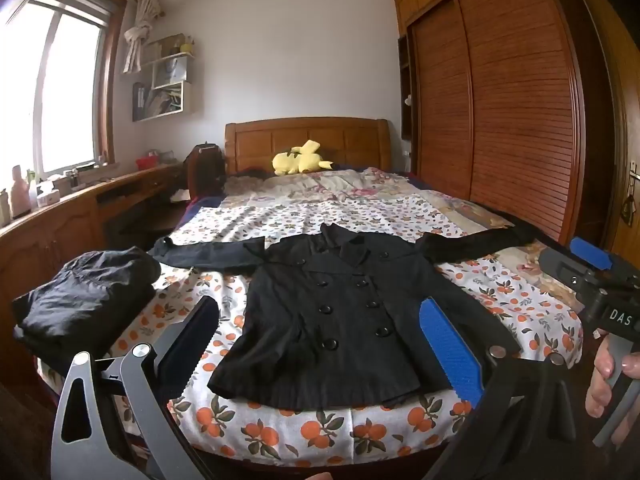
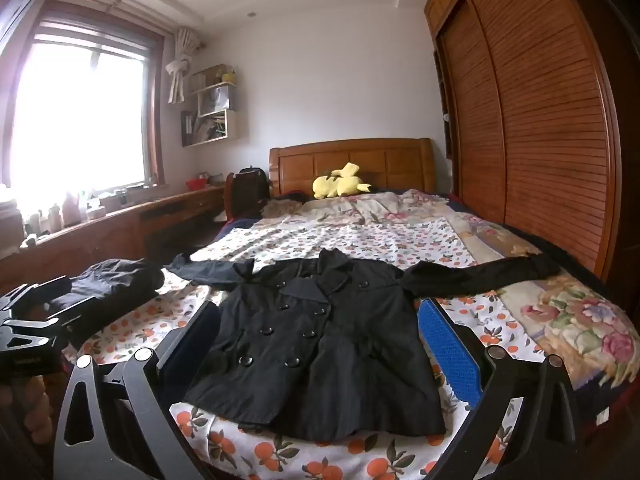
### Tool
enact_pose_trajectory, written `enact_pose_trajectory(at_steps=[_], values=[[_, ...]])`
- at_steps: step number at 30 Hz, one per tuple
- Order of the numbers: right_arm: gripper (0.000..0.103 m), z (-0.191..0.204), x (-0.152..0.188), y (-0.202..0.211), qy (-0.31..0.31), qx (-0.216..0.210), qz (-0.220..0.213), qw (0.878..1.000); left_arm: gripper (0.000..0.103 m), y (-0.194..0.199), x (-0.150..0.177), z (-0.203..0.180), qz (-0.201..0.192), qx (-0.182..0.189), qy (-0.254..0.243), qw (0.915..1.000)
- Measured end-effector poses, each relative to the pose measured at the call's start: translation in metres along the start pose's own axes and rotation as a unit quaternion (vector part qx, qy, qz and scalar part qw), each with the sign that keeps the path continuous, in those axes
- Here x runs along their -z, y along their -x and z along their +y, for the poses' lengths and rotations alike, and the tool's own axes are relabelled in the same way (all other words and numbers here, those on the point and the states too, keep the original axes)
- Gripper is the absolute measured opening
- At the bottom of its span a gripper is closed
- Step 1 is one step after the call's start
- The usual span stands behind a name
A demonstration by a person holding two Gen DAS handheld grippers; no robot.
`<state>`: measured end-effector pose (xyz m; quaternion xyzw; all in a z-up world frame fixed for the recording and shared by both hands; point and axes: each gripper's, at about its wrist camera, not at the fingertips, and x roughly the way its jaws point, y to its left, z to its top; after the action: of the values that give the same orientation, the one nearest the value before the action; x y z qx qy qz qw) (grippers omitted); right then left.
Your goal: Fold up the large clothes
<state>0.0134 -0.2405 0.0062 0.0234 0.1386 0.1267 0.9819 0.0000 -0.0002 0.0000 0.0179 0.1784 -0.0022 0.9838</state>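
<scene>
A black double-breasted coat (image 1: 340, 304) (image 2: 320, 344) lies flat, front up, on the orange-print bedsheet (image 1: 320, 432) (image 2: 280, 452). Its sleeves are spread out to both sides and its hem is toward me. My left gripper (image 1: 320, 304) hovers before the hem, open, with nothing between its fingers. My right gripper (image 2: 319, 307) is held the same way, open and empty. It also shows at the right edge of the left wrist view (image 1: 576, 264), with a person's hand (image 1: 608, 376) on its grip. The left gripper's body (image 2: 36, 312) appears at the left of the right wrist view.
A folded dark garment (image 1: 88, 292) (image 2: 112, 292) rests on the bed's near left corner. A yellow plush toy (image 1: 300, 158) lies by the wooden headboard (image 1: 308, 136). A slatted wardrobe (image 1: 500, 100) lines the right side. A cluttered desk (image 1: 60, 216) runs under the window on the left.
</scene>
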Motion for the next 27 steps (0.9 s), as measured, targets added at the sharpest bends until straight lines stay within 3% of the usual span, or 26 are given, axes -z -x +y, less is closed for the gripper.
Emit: enact_pose_trajectory(at_steps=[27], values=[[0.096, 0.001, 0.000, 0.001, 0.001, 0.000, -0.003, 1.000, 0.102, 0.006, -0.009, 0.005, -0.010, -0.001, -0.001, 1.0000]])
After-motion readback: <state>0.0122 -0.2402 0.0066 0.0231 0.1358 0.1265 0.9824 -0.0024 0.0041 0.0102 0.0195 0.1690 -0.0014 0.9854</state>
